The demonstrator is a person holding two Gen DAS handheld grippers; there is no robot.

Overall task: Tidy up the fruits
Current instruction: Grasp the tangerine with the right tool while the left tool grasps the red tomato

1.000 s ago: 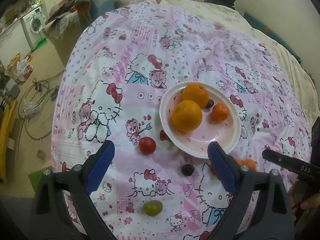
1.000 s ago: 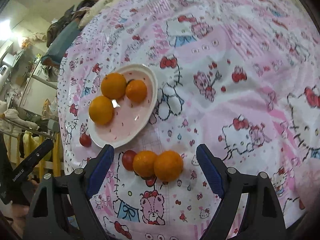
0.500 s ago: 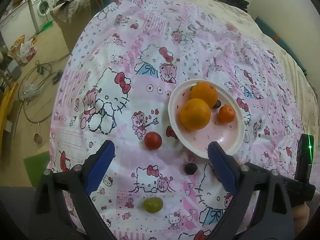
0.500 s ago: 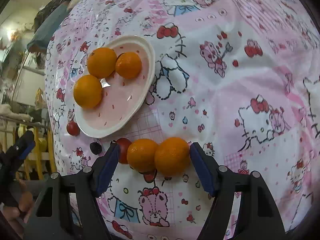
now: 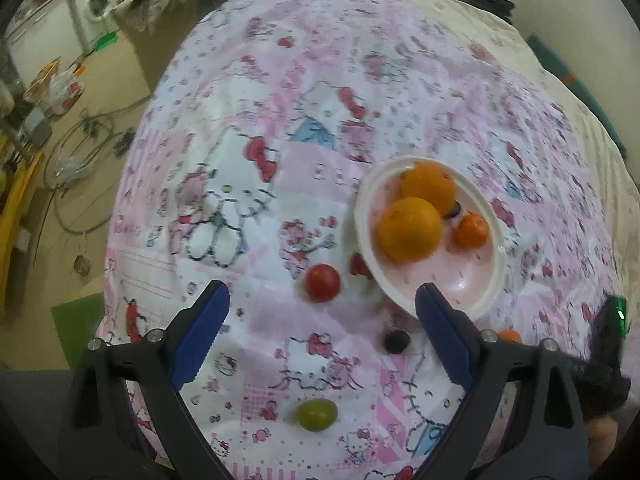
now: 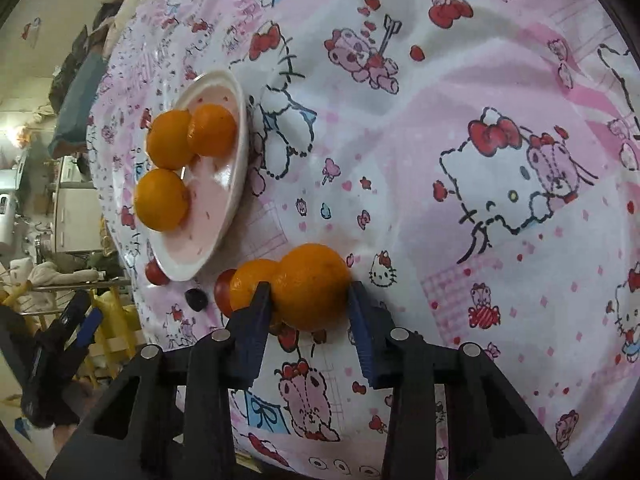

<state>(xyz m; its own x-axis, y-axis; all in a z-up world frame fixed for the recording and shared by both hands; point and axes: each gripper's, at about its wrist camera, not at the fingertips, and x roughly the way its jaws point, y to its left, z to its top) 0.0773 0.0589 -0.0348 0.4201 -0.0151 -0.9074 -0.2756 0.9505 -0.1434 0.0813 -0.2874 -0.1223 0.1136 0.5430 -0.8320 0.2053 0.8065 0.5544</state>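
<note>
Left wrist | cartoon-print pink bedspread [image 5: 240,208] | washing machine [image 5: 98,2] beyond, cables on floor

No readable text, label or number anywhere.

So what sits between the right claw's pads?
The big orange fills the gap as the right claw closes on it; a smaller orange sits just outside, in the right wrist view.

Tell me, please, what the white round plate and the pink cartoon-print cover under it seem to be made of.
The white round plate looks like glazed ceramic or hard plastic: its pink inside shows a bright glare. The pink cartoon-print cover looks like thin woven fabric, matte, with soft folds and wrinkles.
</note>
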